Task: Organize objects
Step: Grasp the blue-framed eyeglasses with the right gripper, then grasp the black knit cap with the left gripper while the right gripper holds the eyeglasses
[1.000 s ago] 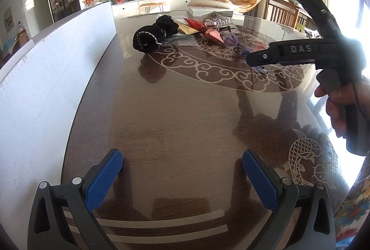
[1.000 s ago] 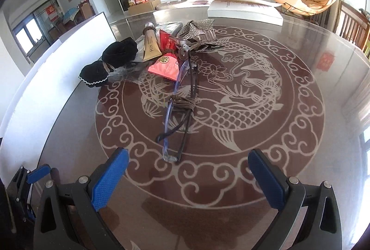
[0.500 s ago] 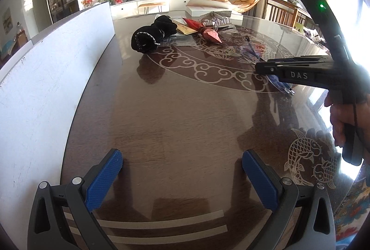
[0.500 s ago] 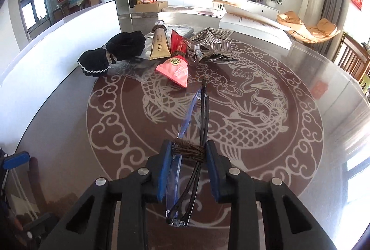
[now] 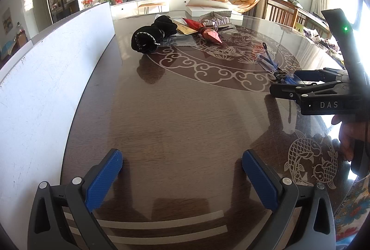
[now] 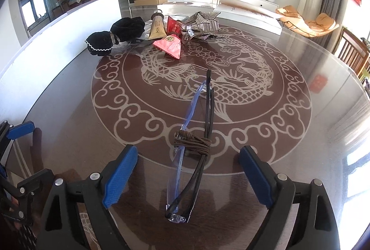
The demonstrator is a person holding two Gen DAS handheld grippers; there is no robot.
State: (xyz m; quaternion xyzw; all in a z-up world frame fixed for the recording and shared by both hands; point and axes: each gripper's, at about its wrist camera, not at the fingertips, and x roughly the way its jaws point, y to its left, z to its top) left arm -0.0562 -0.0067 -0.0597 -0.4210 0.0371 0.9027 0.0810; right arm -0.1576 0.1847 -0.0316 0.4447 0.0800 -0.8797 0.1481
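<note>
Folded glasses [image 6: 196, 141] with a blue and black frame, wrapped in brown cord, lie on the round brown table [image 6: 289, 157]. My right gripper [image 6: 188, 174] is open, its blue pads on either side of the glasses and not touching them. The glasses also show in the left wrist view [image 5: 269, 62], just ahead of the right gripper [image 5: 284, 85]. My left gripper [image 5: 182, 177] is open and empty, low over bare table near the front edge. A pile at the back holds black pouches [image 6: 115, 38], a gold tube [image 6: 157, 27] and a red packet [image 6: 170, 46].
A white board [image 5: 53, 60] stands along the table's left side. A silver woven item [image 6: 203, 23] and clear plastic lie in the pile. A white box [image 6: 247, 11] sits at the far edge. Wooden chairs [image 5: 284, 11] stand to the right.
My right gripper was shut on the glasses half a second ago; it has opened and let them go, closer to the table's near side than a second ago. The left gripper has not moved.
</note>
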